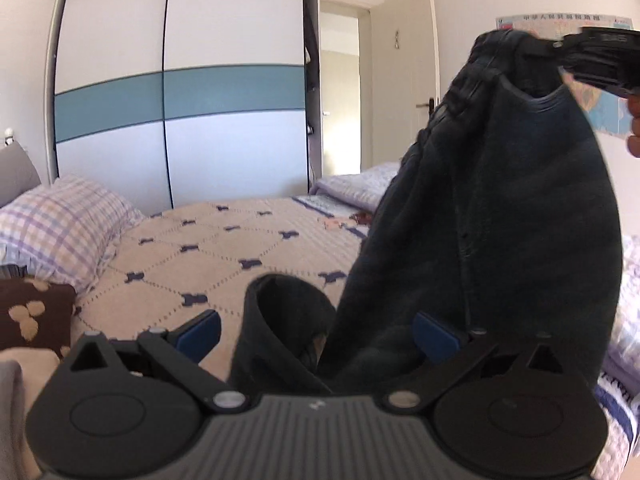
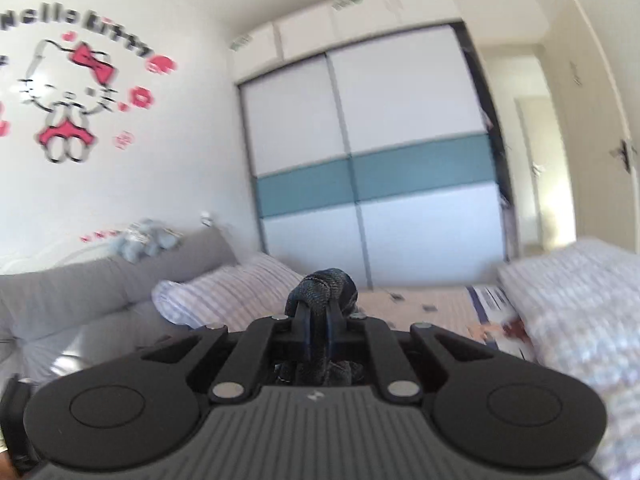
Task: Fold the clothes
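Note:
A dark denim-like garment (image 1: 500, 220) hangs above the bed, and my right gripper (image 1: 560, 46) holds its top edge at the upper right of the left wrist view. In the right wrist view my right gripper (image 2: 318, 312) is shut on a bunched roll of that dark cloth (image 2: 326, 284). My left gripper (image 1: 318, 328) is low in front of the garment with its blue pads (image 1: 200, 332) wide apart. A lower opening of the garment (image 1: 288, 312) droops between them. The left pad stands clear of the cloth, while the right pad sits against the hanging fabric.
Below lies a bed with a beige quilted cover (image 1: 240, 240), a checked pillow (image 1: 56, 224) and a brown cushion (image 1: 28, 316) at its left. A folded lilac blanket (image 1: 360, 184) is at the far right. A white and teal wardrobe (image 1: 180, 92) stands behind, with an open door (image 1: 404, 80) beside it.

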